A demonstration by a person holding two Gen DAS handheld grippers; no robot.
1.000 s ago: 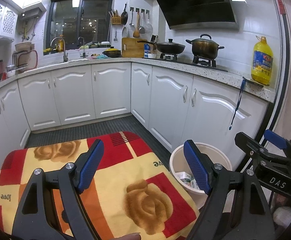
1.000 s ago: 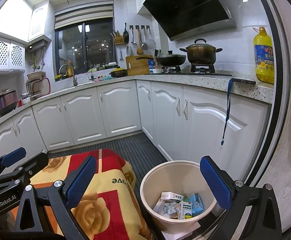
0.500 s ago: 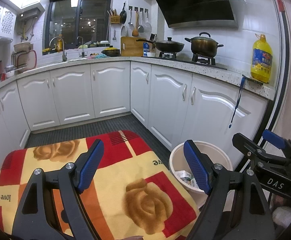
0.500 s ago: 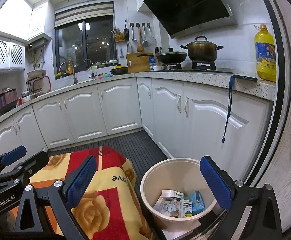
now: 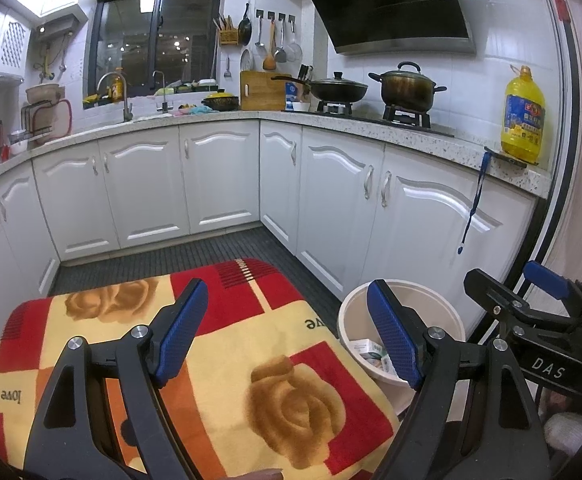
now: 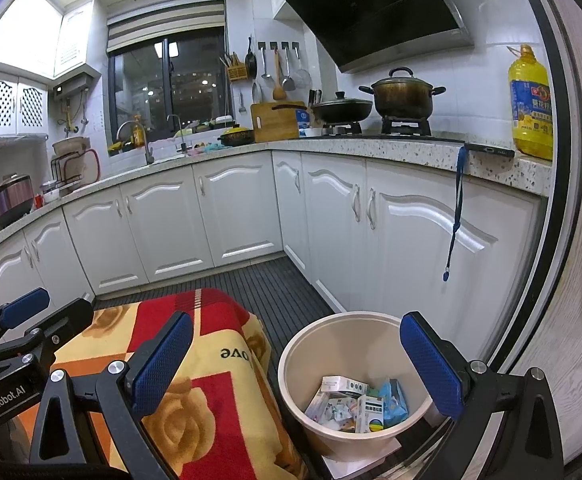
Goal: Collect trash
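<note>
A cream trash bin stands on the dark floor beside the table; it also shows in the left wrist view. Inside lie several small boxes and wrappers. My right gripper is open and empty, held above the bin and the table's edge. My left gripper is open and empty, above the table covered by a red and yellow rose-print blanket. Each gripper shows at the edge of the other's view: the right one, the left one.
White kitchen cabinets run along the back and right under a speckled counter. Pots sit on the stove; a yellow oil bottle and a phone with a blue strap are at the counter's right end.
Both views have shifted only slightly; the bin sits marginally higher in the right wrist view. Both grippers stay open and empty.
</note>
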